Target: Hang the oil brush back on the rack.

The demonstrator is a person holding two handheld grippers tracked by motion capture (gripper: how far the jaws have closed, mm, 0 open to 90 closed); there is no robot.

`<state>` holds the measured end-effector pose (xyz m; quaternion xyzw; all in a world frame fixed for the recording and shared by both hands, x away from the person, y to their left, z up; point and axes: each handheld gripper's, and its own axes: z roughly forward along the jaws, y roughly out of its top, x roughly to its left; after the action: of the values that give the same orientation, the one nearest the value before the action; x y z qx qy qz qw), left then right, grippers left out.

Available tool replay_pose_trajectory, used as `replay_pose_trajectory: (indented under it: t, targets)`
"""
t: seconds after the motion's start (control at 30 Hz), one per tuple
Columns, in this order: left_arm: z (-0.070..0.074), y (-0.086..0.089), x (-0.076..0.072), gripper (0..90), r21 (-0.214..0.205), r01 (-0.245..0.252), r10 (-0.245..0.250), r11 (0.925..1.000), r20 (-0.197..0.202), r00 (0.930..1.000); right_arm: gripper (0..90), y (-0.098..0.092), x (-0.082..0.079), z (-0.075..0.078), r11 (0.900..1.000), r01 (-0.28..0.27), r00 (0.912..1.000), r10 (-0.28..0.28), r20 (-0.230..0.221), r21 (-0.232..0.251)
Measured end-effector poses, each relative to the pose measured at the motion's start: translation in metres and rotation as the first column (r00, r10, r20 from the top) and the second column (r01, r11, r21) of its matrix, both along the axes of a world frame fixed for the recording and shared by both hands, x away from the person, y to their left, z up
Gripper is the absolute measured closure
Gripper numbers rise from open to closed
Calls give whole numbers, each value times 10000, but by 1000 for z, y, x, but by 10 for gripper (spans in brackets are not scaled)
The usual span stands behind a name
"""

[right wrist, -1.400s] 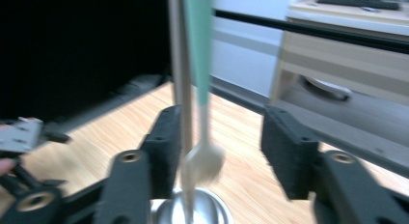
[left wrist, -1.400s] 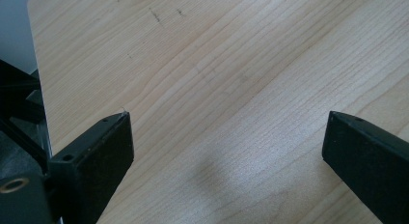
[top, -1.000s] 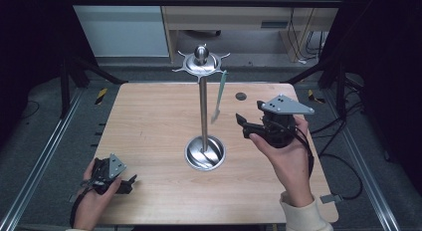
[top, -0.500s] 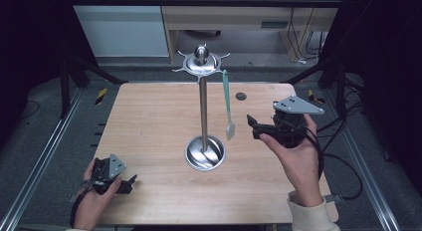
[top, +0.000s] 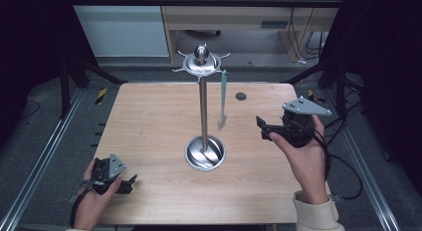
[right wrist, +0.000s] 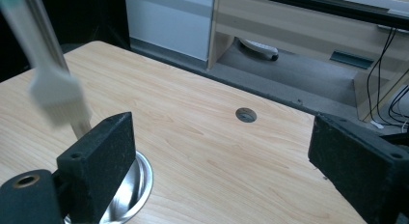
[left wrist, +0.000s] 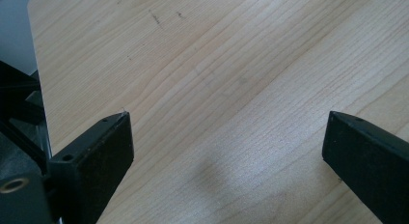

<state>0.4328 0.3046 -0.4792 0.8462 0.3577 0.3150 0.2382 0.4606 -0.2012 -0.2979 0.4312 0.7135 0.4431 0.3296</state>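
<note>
Brush (top: 222,100) hanging free from rack (top: 203,111) at table (top: 149,116) centre, right of pole. Right gripper (top: 263,129) just right of it, jaws just opened wide, nothing between. Left gripper (top: 130,183) near-left, jaws apart, empty.

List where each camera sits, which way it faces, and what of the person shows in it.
High view: above the person's side, facing forward and down on the table; both hands, left gripper, right gripper.
Left gripper view: rides the left gripper, facing down at bare wood between open jaws.
Right gripper view: rides the right gripper, facing across the table.
Shared by high and right gripper views: metal stand, hanging brush.
</note>
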Motion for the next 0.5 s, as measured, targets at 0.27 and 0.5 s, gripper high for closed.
replay_pose_trajectory:
  t: [0.27,0.5]
  targets:
    - [0,0,0,36,30,18,-18,10000,-8,10000,85,-8,6,-11,9999,136,9998,-137,-137,-72]
    - [0,0,0,36,21,20,-20,10000,15,10000,74,-16,16,-31,9994,304,9983,-311,-491,-145]
